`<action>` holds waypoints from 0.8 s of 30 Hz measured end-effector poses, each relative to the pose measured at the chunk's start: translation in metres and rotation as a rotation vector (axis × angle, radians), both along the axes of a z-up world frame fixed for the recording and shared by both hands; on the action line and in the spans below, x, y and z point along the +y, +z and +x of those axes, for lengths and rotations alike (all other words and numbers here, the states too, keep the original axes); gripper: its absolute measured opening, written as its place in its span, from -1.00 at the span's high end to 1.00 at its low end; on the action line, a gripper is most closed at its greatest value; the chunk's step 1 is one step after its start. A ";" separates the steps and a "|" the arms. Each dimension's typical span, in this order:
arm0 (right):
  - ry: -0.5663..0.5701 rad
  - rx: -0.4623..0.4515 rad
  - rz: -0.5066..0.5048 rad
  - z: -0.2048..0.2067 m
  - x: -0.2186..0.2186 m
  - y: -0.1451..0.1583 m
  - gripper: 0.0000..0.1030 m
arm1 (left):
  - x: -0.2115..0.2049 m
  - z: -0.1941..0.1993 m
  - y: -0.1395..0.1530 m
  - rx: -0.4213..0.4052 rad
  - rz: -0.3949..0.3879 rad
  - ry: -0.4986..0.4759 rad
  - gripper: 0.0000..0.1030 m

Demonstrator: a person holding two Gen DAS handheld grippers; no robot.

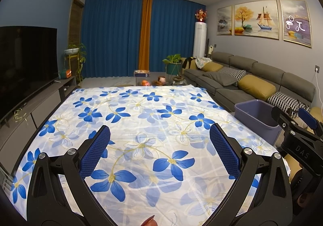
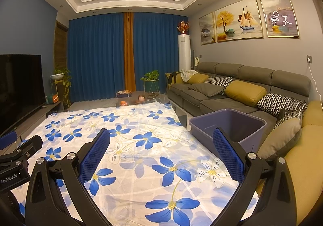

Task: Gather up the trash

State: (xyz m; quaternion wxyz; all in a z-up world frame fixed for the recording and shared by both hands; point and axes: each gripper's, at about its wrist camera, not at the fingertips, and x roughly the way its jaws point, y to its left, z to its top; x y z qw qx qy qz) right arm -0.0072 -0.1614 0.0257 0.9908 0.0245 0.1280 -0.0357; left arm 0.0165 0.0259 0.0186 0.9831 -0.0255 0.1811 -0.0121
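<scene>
The left tongs [image 1: 159, 143] stand spread wide with nothing between them, their black plastic arms ending in blue pads of dimpled, mesh-like rubber. The right tongs [image 2: 161, 145] are parted the same way and likewise hold nothing. Both hover level just above the surface [image 1: 141, 108], which is draped in a thin white cloth printed with blue five-petalled flowers and pale yellow stems, lightly creased. Seen from the left wrist, the right tongs sit off the surface's right edge, angled forward. Just beyond that right edge stands the purple-grey rectangular plastic bin [image 2: 228, 125], smooth-walled and open-topped; I cannot see its bottom. Past the bin runs a grey fabric sofa [image 2: 232, 84] with mustard and houndstooth cushions.
</scene>
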 end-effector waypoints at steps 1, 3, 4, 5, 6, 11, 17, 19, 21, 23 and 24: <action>0.000 0.000 0.000 0.000 0.000 0.000 -0.90 | 0.000 0.000 0.000 0.000 0.000 0.002 -0.89; 0.000 -0.001 0.000 0.000 0.000 0.000 -0.90 | -0.001 -0.001 0.000 0.000 0.001 0.005 -0.89; -0.001 0.000 0.000 0.000 0.000 0.000 -0.90 | -0.001 -0.001 0.000 0.000 0.001 0.007 -0.89; -0.001 0.000 0.001 0.000 0.000 0.000 -0.90 | -0.001 -0.001 0.000 0.000 0.002 0.010 -0.89; -0.001 0.001 0.001 0.000 0.000 0.000 -0.90 | -0.001 -0.001 0.000 0.001 0.003 0.011 -0.89; -0.003 0.000 0.001 0.000 -0.001 0.000 -0.90 | -0.001 0.000 0.000 0.004 -0.002 0.006 -0.89; -0.006 0.001 0.002 0.001 -0.001 0.001 -0.90 | -0.005 0.000 0.000 0.007 -0.004 -0.005 -0.89; -0.005 0.001 0.002 0.001 -0.001 0.001 -0.90 | -0.006 0.000 0.000 0.008 -0.004 -0.011 -0.89; -0.005 0.002 0.002 0.001 -0.002 0.000 -0.90 | -0.006 0.000 0.001 0.007 -0.002 -0.011 -0.89; -0.005 0.002 0.002 0.001 -0.002 0.000 -0.90 | -0.007 -0.001 0.001 0.005 0.001 -0.017 -0.89; -0.005 0.002 0.003 0.002 -0.002 0.000 -0.90 | -0.006 -0.001 0.001 0.004 0.001 -0.019 -0.88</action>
